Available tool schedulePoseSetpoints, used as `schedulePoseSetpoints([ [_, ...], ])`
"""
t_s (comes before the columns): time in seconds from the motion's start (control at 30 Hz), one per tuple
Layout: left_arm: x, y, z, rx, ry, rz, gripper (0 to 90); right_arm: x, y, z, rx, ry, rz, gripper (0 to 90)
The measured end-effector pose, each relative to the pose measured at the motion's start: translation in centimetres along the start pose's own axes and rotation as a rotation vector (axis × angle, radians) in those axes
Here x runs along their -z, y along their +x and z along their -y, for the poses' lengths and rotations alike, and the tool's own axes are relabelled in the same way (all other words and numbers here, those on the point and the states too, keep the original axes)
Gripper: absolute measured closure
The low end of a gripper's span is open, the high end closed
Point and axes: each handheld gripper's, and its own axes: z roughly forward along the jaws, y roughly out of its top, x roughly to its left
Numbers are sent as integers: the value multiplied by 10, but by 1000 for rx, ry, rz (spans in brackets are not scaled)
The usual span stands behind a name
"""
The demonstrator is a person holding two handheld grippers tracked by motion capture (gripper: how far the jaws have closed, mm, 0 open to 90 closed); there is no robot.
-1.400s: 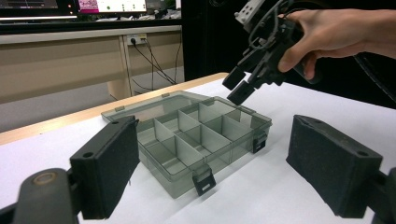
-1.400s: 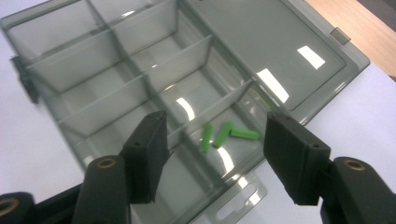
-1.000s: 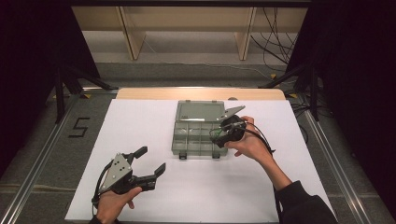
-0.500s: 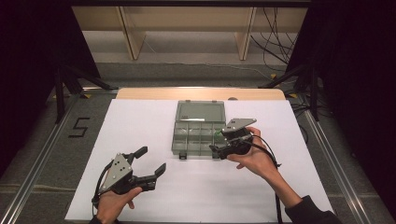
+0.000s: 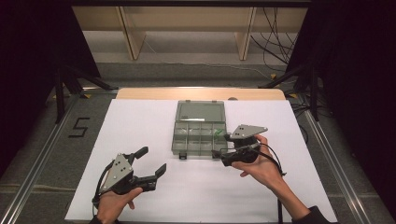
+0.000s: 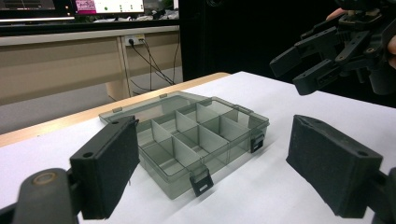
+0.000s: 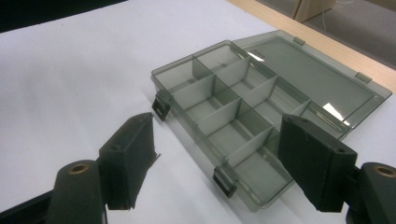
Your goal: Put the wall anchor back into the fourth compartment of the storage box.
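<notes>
The right gripper (image 5: pixel 223 148), empty and just opened, hovers beside the open box (image 5: pixel 199 131); the left gripper (image 5: pixel 150 161), open too, should steady the box first.

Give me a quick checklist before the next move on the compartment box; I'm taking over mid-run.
1. Compartment box lid open, lying flat behind: ok.
2. Right hand-held gripper jaws apart, nothing between them; they have just been opening: ok.
3. Left hand-held gripper open, holding nothing, clear of the box: ok.
4. Both front latches hanging free: ok.
5. Small green item in a right-side compartment, what it is: cannot tell.
</notes>
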Motion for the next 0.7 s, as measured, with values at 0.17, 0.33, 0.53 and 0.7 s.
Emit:
schedulePoseSetpoints([
  [0.17, 0, 0, 0, -2, 2, 2, 161, 4, 3, 5, -15, -27, -12, 272],
  [0.33, 0, 0, 0, -11, 4, 6, 161, 10, 7, 10, -25, -46, -10, 260],
  [0.53, 0, 0, 0, -15, 6, 7, 160, 14, 10, 17, -29, -72, -8, 252],
  [0.7, -1, 0, 0, -11, 7, 9, 160, 16, 13, 23, -48, -81, -12, 247],
])
